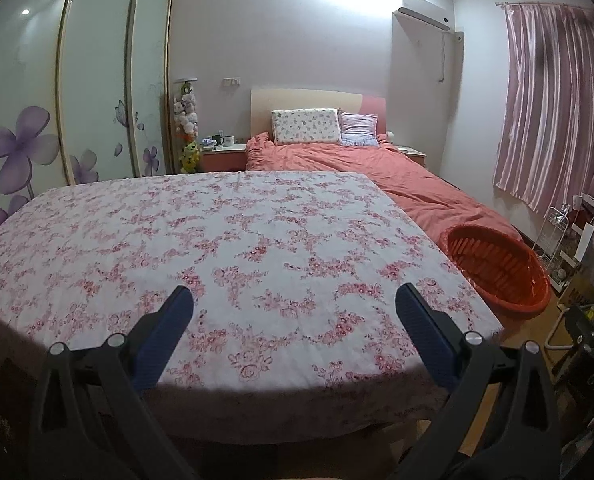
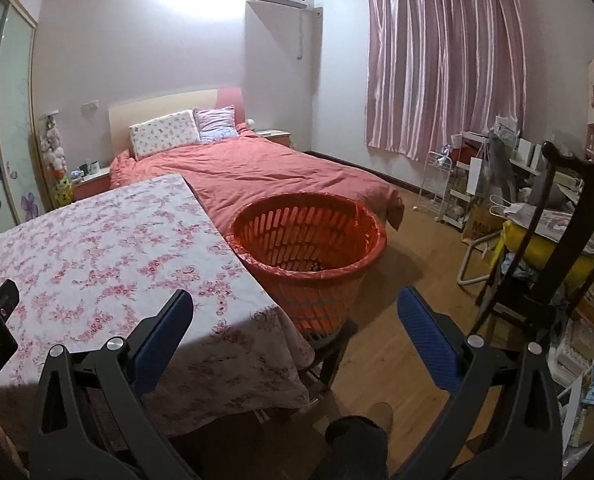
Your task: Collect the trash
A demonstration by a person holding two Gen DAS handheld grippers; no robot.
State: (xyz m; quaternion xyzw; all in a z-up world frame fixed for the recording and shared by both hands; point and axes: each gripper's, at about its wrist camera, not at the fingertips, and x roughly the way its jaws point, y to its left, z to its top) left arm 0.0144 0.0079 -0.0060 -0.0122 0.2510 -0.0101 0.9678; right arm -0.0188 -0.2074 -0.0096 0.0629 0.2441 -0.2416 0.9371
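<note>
Trash is nowhere on the tablecloth (image 1: 233,240); a dark scrap low in the basket (image 2: 309,236) may be some, so I judge collecting done or nearly so. Basket stands upright beside the table, mouth up. My left tongs (image 1: 295,300) and right tongs (image 2: 295,302) gape apart, holding nothing.

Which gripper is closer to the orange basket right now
Right. The right gripper is open just in front of the orange basket, facing it. The left gripper is open over the floral tablecloth, with the basket off to its right.
</note>
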